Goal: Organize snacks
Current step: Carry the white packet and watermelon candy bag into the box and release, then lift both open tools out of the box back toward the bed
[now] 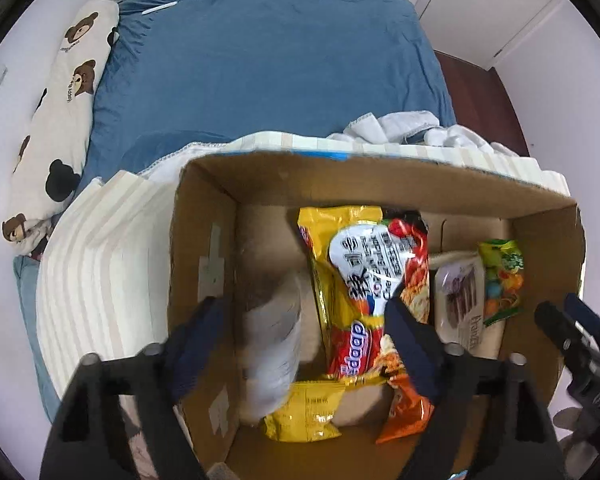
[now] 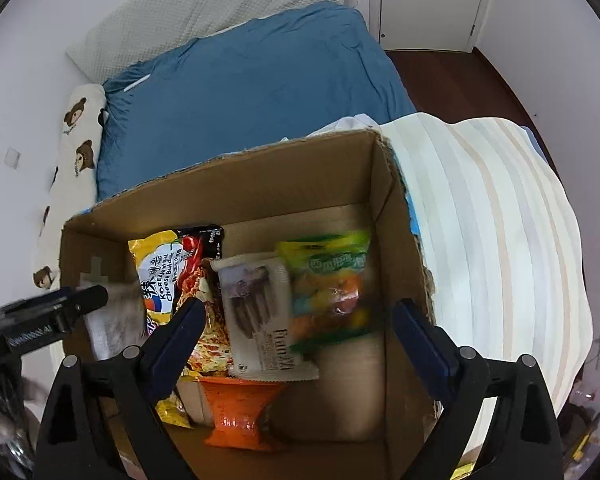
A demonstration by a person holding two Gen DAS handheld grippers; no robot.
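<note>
An open cardboard box (image 1: 204,240) (image 2: 260,184) holds several snack packs. A blurred white packet (image 1: 272,340) (image 2: 112,328) lies at its left, between my left gripper's open fingers. Beside it lies a yellow-red noodle pack (image 1: 352,280) (image 2: 160,276), then a white Fran pack (image 1: 458,296) (image 2: 260,312) and a green candy bag (image 1: 500,276) (image 2: 332,280), blurred in the right wrist view. An orange bag (image 1: 408,408) (image 2: 240,408) and a small yellow bag (image 1: 304,412) lie at the near side. My left gripper (image 1: 300,332) and right gripper (image 2: 296,320) are both open above the box, touching nothing.
The box sits on a striped cream mat (image 1: 100,264) (image 2: 500,240) at the foot of a bed with a blue sheet (image 1: 268,60) (image 2: 252,80). A bear-print pillow (image 1: 56,120) lies along the wall. White cloth (image 1: 412,128) lies behind the box.
</note>
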